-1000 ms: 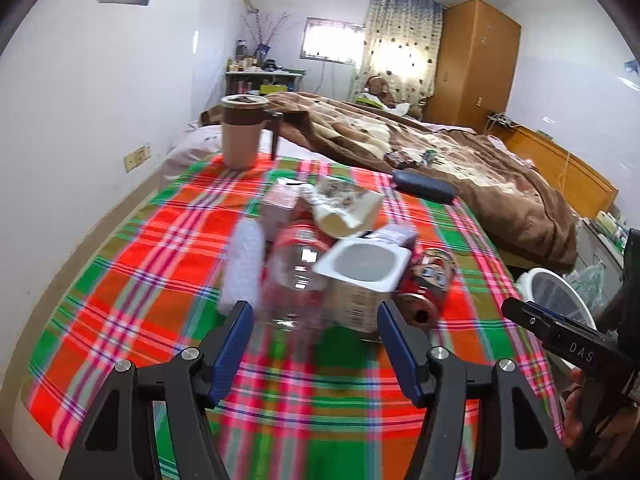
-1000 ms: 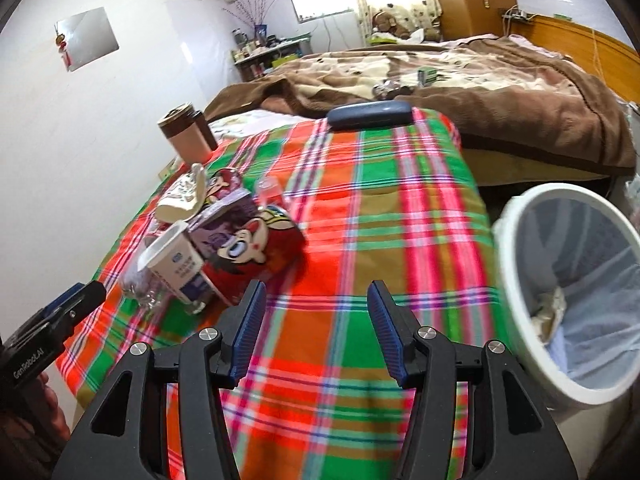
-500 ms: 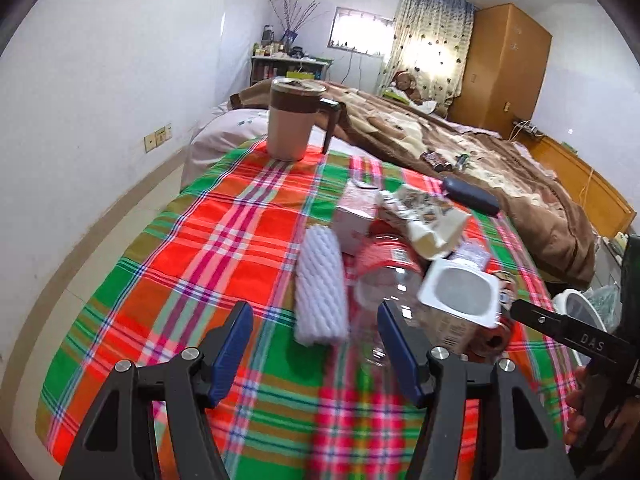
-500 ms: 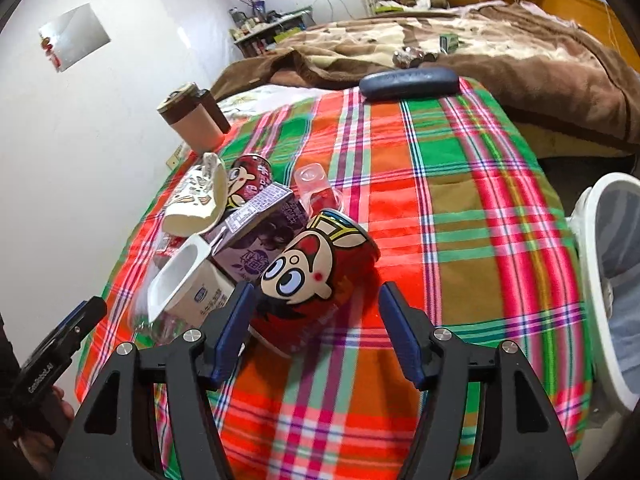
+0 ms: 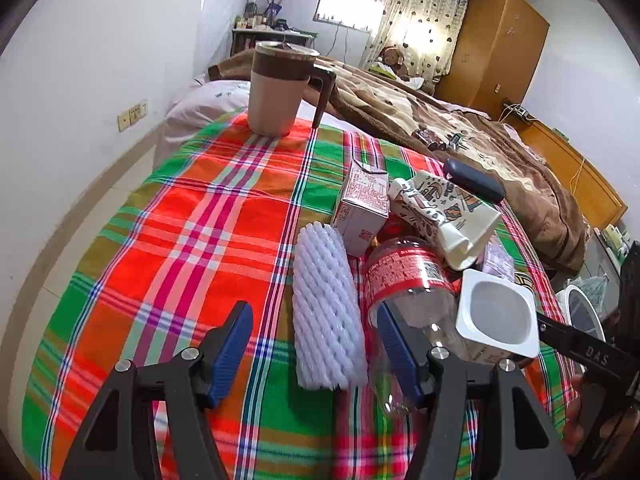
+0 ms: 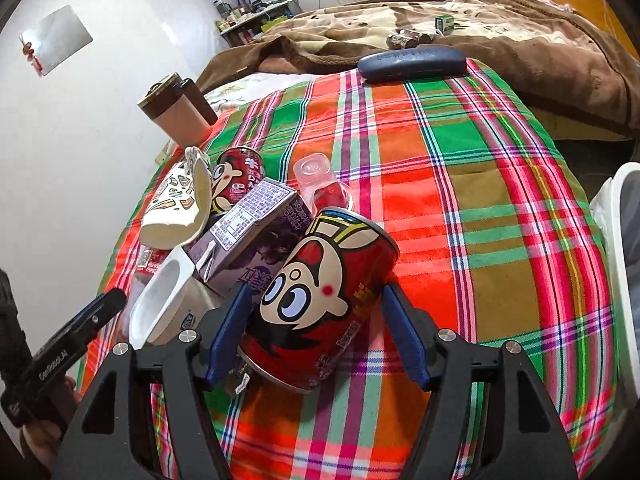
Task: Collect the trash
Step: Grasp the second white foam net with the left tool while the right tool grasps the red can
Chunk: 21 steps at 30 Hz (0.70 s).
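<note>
On the plaid tablecloth lies a heap of trash. A white foam net sleeve lies between the fingers of my left gripper, which stands open, its pads clear of the sleeve. Right of it are a clear bottle with a red label, a white yogurt cup, a small carton and a crushed paper cup. My right gripper straddles a red cartoon can; its jaws are opening and the right pad is off the can. Behind lie a purple carton and a second red can.
A brown lidded mug stands at the table's far end. A dark glasses case lies by the brown blanket. A clear little cup lies on its side. The white bin's rim shows past the table's right edge.
The left gripper slid left from over the bottle and yogurt cup to around the foam sleeve. The right gripper swung away from the bin to the red can, and its jaws widened.
</note>
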Each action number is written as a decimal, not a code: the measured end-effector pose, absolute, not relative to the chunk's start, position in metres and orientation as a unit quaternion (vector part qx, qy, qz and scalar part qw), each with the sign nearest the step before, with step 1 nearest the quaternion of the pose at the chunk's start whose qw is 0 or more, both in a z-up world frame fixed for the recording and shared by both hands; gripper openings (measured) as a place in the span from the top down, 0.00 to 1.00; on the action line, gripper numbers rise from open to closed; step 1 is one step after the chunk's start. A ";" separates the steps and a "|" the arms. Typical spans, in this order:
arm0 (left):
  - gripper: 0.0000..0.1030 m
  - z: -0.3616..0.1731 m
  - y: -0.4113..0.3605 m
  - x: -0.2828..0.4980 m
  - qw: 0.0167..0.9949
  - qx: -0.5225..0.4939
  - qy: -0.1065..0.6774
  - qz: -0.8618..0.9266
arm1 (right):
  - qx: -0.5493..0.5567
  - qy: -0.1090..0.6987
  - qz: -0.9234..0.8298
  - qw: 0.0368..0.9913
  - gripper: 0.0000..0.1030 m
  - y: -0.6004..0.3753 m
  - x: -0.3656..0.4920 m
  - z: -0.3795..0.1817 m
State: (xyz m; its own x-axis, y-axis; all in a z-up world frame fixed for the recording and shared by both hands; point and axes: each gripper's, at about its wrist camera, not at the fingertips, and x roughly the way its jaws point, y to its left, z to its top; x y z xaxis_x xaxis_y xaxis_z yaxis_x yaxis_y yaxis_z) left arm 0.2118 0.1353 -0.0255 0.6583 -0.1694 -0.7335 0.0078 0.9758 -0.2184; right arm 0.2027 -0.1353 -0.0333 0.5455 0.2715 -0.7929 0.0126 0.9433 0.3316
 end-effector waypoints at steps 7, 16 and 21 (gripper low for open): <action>0.38 -0.037 0.136 0.230 0.897 -0.096 0.429 -0.055 | 0.072 0.481 0.043 0.873 0.33 -0.133 0.200 -0.034; 0.38 -0.047 0.137 0.239 0.890 -0.101 0.440 -0.056 | 0.080 0.473 0.046 0.876 0.33 -0.145 0.195 -0.037; 0.48 -0.050 0.139 0.243 0.888 -0.107 0.444 -0.059 | 0.076 0.462 0.057 0.882 0.41 -0.143 0.194 -0.036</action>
State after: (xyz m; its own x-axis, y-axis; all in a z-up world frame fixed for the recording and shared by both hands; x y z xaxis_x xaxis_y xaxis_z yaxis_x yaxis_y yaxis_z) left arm 0.2433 0.1395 -0.0504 0.5983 -0.1990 -0.7761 0.0093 0.9703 -0.2416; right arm 0.1937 -0.1432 -0.0357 0.5662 0.1699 -0.8066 -0.0298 0.9821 0.1860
